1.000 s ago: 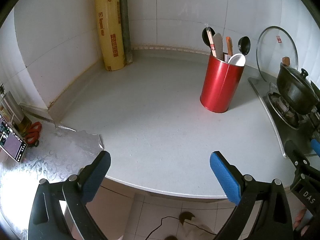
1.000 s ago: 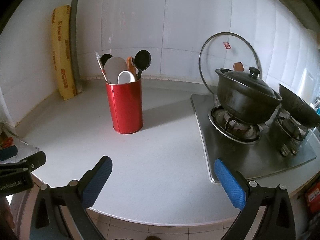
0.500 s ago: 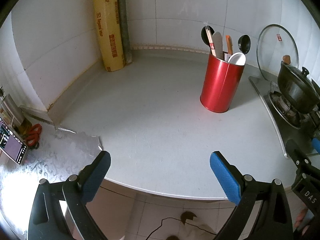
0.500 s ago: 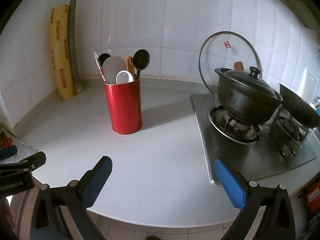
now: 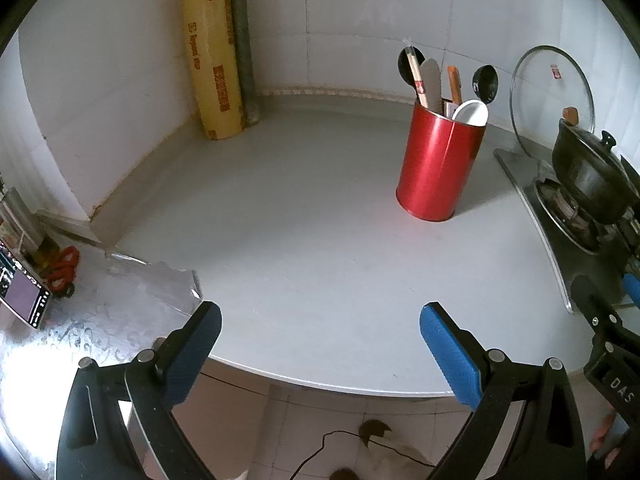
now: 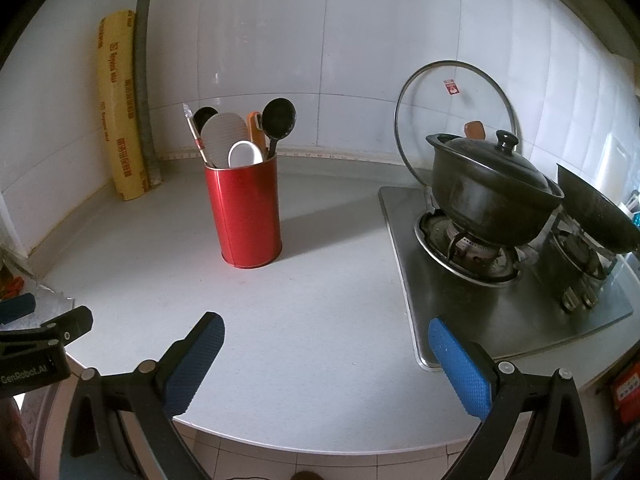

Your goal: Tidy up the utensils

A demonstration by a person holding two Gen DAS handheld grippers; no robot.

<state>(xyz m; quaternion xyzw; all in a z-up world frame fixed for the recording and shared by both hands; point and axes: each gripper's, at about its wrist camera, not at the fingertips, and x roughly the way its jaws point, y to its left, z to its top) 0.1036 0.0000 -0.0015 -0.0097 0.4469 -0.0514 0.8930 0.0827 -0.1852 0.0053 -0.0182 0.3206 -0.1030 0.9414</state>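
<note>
A red cylindrical holder (image 5: 438,168) (image 6: 244,216) stands upright on the grey counter (image 5: 312,240) (image 6: 320,280). Several utensils stick out of it: black ladles (image 6: 279,120), a pale spatula (image 6: 224,136), a white spoon (image 6: 245,155), an orange-handled tool (image 6: 256,126) and chopsticks (image 6: 196,136). My left gripper (image 5: 320,336) hangs open at the counter's front edge, well short of the holder, with nothing between its fingers. My right gripper (image 6: 326,346) is also open and empty over the front edge, the holder ahead and slightly left.
A yellow cling-film roll (image 5: 212,48) (image 6: 120,108) leans in the back corner. At the right, a gas stove (image 6: 500,264) carries a black lidded pot (image 6: 492,192); a glass lid (image 6: 456,120) leans on the wall. Foil-covered surface (image 5: 100,312), a phone (image 5: 22,292) and red scissors (image 5: 62,268) lie left.
Both cameras have drifted slightly; the holder sits a little higher and farther in the views. Both grippers stay open and empty.
</note>
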